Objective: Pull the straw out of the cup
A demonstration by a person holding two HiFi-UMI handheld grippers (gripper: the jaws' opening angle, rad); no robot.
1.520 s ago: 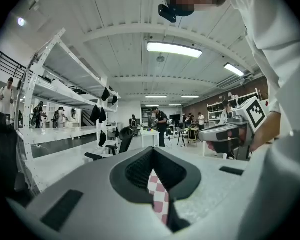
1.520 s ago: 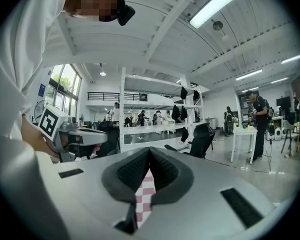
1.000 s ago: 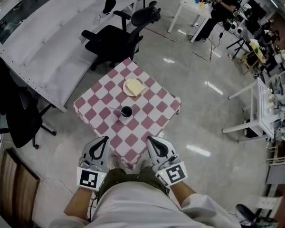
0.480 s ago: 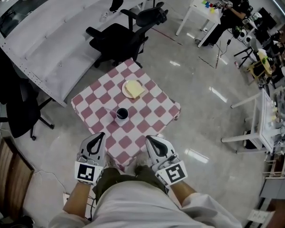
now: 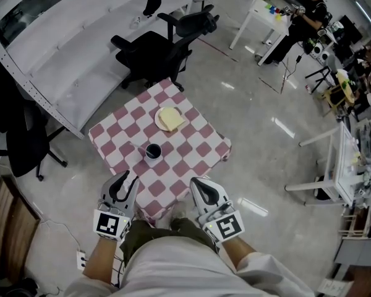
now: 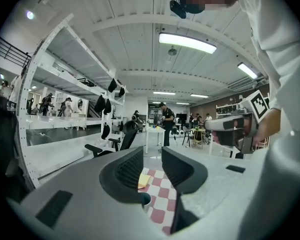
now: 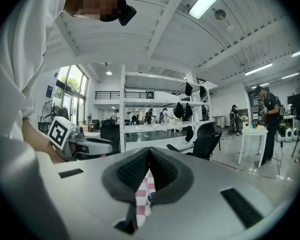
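This is the approach step: neither gripper has reached the table yet. The cup stands near the middle of the checked surface, on the near side of a plate. A thin pale line leaning from its rim may be the straw, though it is too small to be sure.

The left gripper has just been opening; its fingers stand narrowly apart with nothing between them. The right gripper has its fingers together, empty. Both hover short of the near corner.

Next, one gripper likely must reach forward to the cup, line up on the straw above the rim and pinch it.
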